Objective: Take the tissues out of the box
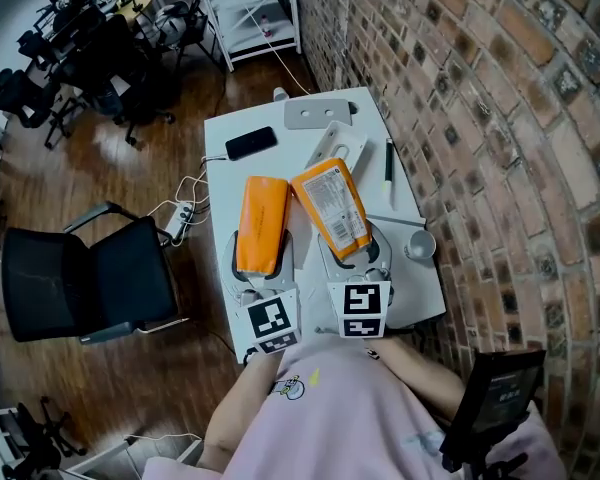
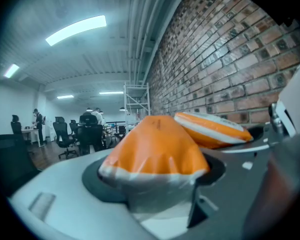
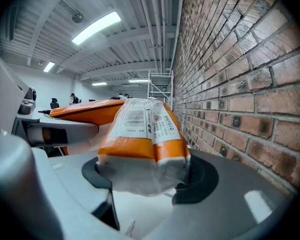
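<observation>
Two orange soft tissue packs are held over the white table (image 1: 400, 298). My left gripper (image 1: 263, 255) is shut on the near end of the plain orange pack (image 1: 263, 223), which fills the left gripper view (image 2: 155, 151). Just to its right, my right gripper (image 1: 355, 252) is shut on the pack with its printed label side up (image 1: 331, 206), seen close in the right gripper view (image 3: 142, 134). Each pack also shows in the other gripper's view: the labelled pack (image 2: 210, 129) and the plain pack (image 3: 85, 111). No tissue box is in view.
Farther back on the table lie a black phone (image 1: 251, 142), a grey plate (image 1: 317, 114), a white flat holder (image 1: 337, 151) and a pen (image 1: 388, 163); a small grey cup (image 1: 420, 245) stands at the right. A brick wall (image 1: 500, 118) borders the right. A black chair (image 1: 85, 278) is at the left.
</observation>
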A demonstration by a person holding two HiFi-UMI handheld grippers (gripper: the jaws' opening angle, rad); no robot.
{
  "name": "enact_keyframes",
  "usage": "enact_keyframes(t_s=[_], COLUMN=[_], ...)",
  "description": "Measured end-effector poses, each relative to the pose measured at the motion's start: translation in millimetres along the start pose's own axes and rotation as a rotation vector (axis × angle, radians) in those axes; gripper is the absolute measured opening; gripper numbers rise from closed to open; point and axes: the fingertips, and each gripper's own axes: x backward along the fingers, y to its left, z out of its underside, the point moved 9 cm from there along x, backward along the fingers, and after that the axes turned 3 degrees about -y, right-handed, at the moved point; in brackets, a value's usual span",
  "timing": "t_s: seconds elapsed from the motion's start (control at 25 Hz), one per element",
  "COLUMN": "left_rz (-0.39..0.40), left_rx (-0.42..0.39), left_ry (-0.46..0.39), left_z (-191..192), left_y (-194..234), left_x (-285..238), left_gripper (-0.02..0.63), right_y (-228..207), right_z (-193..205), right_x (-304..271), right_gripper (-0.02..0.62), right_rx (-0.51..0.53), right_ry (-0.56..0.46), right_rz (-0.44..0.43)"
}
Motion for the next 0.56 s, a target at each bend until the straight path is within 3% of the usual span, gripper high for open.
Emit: enact_keyframes(t_s=[0.28, 0.56], left_rz=[-0.009, 0.01], left_rx=[-0.003, -0.002], left_ry=[0.003, 0.004], left_z=[0.2, 0.5], left_y=[0.3, -3.7], left_x=[-2.2, -1.7], left_gripper=[0.342, 0.344], right_y=[0.3, -3.4], right_z=[-0.7, 3.9], right_x=[-2.6, -1.9], right_gripper=[0.258, 0.258], right_rx=[0.014, -0.015], right_ry=[-0.002, 0.022], right_rz=[-0.01, 0.0])
